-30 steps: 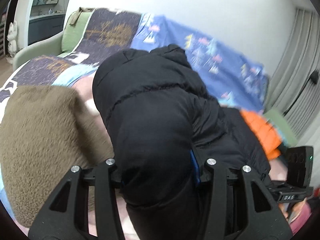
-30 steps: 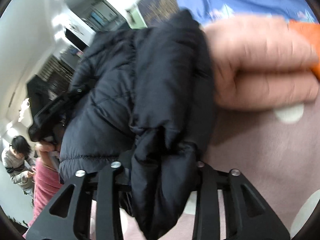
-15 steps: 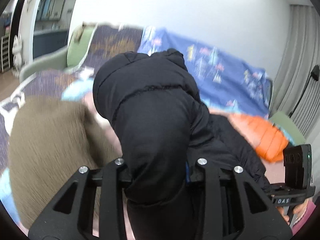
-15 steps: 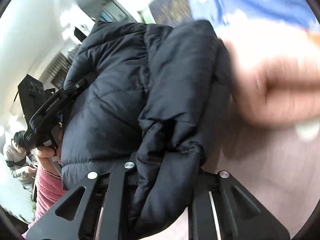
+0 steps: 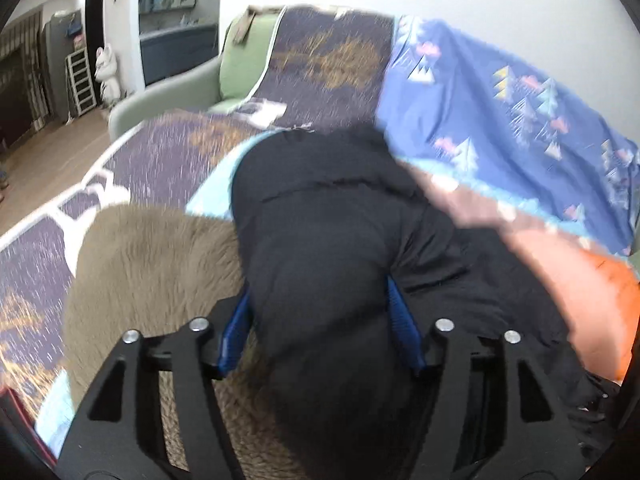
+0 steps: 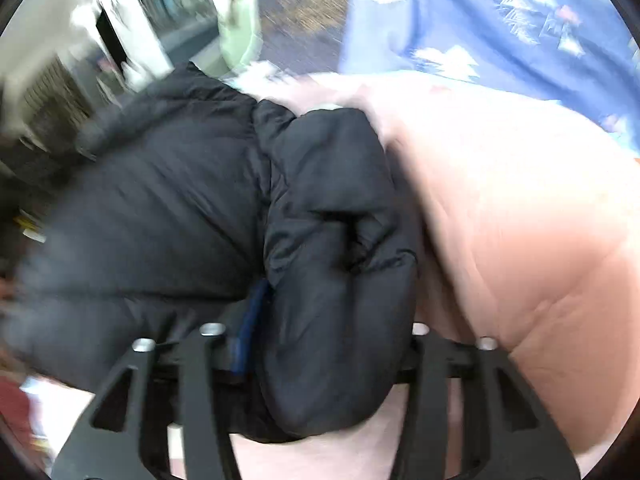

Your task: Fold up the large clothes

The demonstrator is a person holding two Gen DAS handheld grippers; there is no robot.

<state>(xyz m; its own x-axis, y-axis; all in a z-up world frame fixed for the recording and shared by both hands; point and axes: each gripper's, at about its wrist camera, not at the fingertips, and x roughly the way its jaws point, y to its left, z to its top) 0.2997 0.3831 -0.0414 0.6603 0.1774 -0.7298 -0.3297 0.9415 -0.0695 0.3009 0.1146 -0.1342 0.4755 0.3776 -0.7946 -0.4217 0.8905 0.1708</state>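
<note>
A black puffer jacket (image 5: 328,248) lies bunched over the bed. My left gripper (image 5: 320,320) is shut on a thick fold of it, which fills the gap between the blue pads (image 5: 402,320). In the right wrist view the same black jacket (image 6: 168,208) spreads to the left, and my right gripper (image 6: 332,328) is shut on a rolled part of the jacket (image 6: 340,240). The right-hand pad there is hidden by the fabric.
A brown fleecy garment (image 5: 152,272) lies left of the jacket. An orange puffer (image 5: 592,300) and a pink puffer (image 6: 520,208) lie to the right. A blue patterned cover (image 5: 500,112) and a dark purple cover (image 5: 312,64) drape the green sofa (image 5: 236,60) behind.
Both grippers have carried the black jacket forward and down toward the bed; the raised bulge of fabric has dropped lower. Both views are motion-blurred.
</note>
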